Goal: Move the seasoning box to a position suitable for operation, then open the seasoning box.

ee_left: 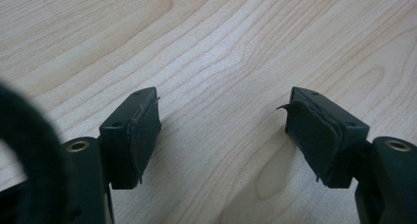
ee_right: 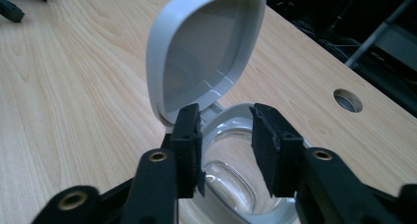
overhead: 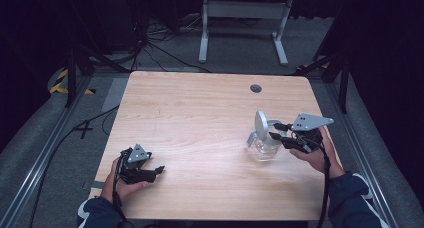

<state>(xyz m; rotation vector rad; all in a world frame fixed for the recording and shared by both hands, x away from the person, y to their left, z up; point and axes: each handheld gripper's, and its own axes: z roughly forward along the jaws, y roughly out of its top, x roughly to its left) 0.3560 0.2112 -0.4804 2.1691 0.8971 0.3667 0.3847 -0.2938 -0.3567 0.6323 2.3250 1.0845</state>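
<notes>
A clear glass container [overhead: 263, 149] with a grey rim stands on the right of the wooden table [overhead: 200, 113]. Its grey hinged lid [overhead: 260, 122] stands open and upright. My right gripper [overhead: 276, 130] is at the hinge side of the container. In the right gripper view its jaws stand apart on either side of the hinge, right gripper [ee_right: 226, 135] open, with the lid [ee_right: 206, 52] rising just beyond and the glass body [ee_right: 231, 180] below. My left gripper [overhead: 159, 169] rests near the front left of the table, left gripper [ee_left: 223, 130] open over bare wood.
A round cable hole [overhead: 256, 88] sits near the table's far edge, also seen as the hole [ee_right: 347, 100] at the right. A grey metal stand [overhead: 245, 18] and cables lie on the floor beyond the table. The left gripper's tips [ee_right: 12, 8] show far off.
</notes>
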